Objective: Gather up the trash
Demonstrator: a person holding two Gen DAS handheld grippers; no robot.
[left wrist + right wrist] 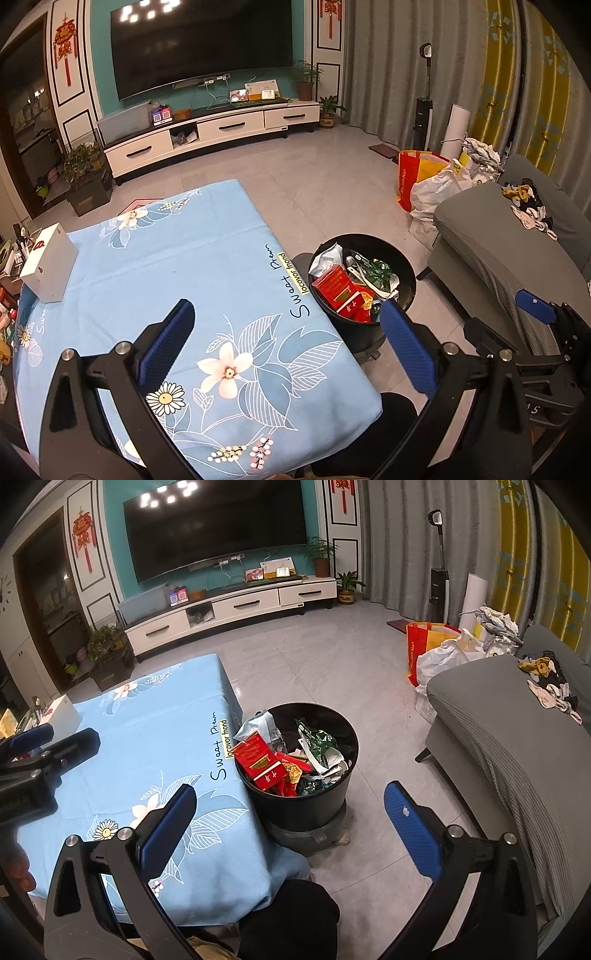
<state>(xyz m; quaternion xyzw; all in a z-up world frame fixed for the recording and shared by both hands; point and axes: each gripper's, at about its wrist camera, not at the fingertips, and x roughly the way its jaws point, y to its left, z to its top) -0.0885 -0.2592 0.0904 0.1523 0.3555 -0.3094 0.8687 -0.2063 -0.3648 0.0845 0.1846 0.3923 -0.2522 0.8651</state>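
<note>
Trash (291,760) sits piled in round black plastic bin (343,794) on grey tiled floor (332,657), just beside right edge of worktop w/ light-blue floral cloth (177,266). Red cardboard cartons (336,286), crumpled green foil wrappers (369,271) and pale crumpled plastic fill bin near to rim. Bin rests on low grey wheeled base (310,836).

Left gripper (286,347) hovers over near-right corner of cloth, blue-padded fingers (166,339) spread wide apart, nothing between them; right finger overlaps bin's near rim in left wrist view. Right gripper (291,827) hangs above floor in front of bin, blue fingers (413,830) likewise wide apart, empty.

White cardboard box w/ red logo (48,264) stands at far-left of cloth. Cloth surface otherwise bare of loose bits. Grey ribbed sofa (498,709) to right, socks heaped on it. Orange shopping bag (417,646) and white plastic bag (443,657) on floor past sofa.
</note>
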